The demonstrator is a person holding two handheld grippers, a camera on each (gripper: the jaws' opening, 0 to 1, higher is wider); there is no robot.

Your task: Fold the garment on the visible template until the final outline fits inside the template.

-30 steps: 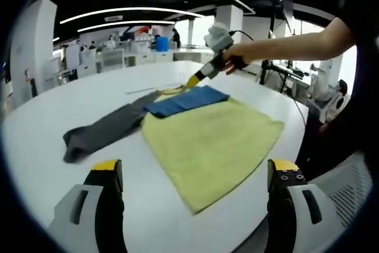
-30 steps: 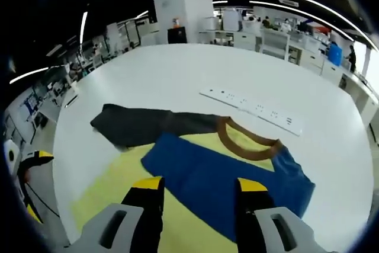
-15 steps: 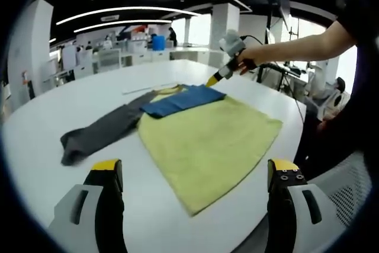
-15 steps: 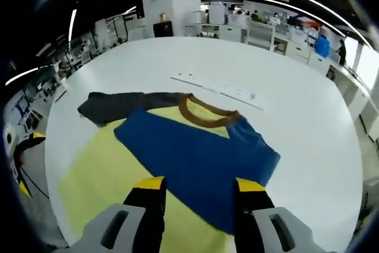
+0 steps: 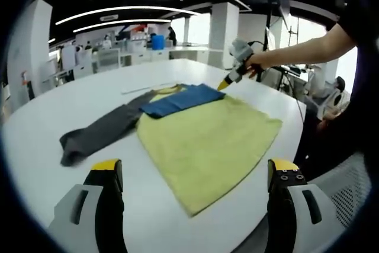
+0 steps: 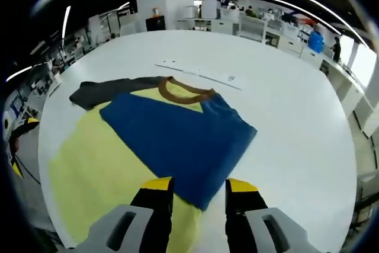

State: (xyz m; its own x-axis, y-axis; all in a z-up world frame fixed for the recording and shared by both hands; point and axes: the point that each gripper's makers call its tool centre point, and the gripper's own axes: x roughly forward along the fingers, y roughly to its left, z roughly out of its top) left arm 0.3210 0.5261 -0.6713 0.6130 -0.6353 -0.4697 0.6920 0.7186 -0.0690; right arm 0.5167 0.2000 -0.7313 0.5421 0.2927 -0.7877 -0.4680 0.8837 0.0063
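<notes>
The right tool [image 6: 198, 189] hangs with jaws parted and empty, just above the near edge of the blue sleeve [image 6: 177, 140]. The left tool [image 5: 192, 173], also agape and holding nothing, sits back from the garment [image 5: 207, 140], which lies flat on the white table [image 5: 53, 117]. It looks light, limp cloth; pinch an edge or corner.

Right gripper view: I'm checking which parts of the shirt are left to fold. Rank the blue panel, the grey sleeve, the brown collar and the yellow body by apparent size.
1. blue panel and yellow body: look alike, unsure
2. grey sleeve
3. brown collar
</notes>
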